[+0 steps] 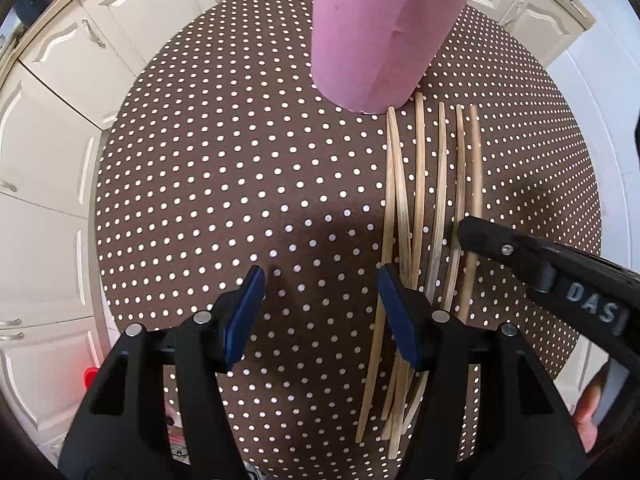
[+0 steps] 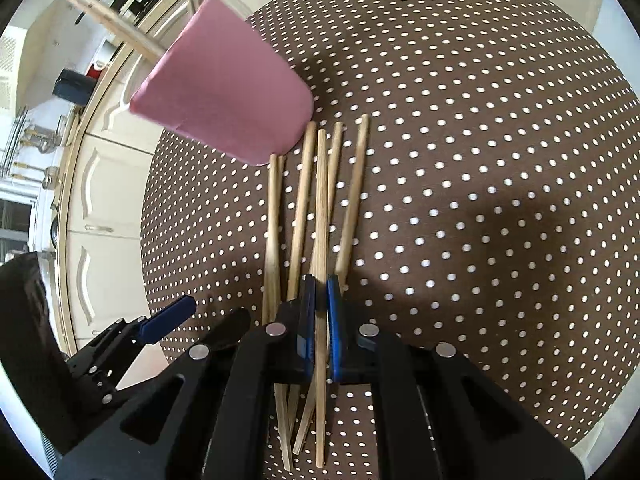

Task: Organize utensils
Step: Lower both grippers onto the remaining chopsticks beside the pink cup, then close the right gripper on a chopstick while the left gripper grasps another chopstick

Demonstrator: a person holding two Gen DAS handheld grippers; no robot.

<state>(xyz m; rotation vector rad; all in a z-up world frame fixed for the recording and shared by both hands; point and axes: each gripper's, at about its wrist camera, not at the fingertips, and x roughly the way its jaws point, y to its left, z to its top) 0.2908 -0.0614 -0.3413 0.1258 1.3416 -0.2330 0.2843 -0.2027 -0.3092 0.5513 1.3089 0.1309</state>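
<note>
Chopstick (image 2: pixel 321 208) pinched in down-tilted right claw (image 2: pixel 321 292).

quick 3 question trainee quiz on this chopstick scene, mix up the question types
1. True or false: the right gripper is shut on a chopstick.
2. The left gripper's jaws are: A) shut on a chopstick B) open, holding nothing C) shut on the cup.
3. Fill in: the pink cup stands on the ___ tablecloth, just beyond the far ends of the chopsticks that lie there.

Key: 1 true. 2 B. 3 dotted.
</note>
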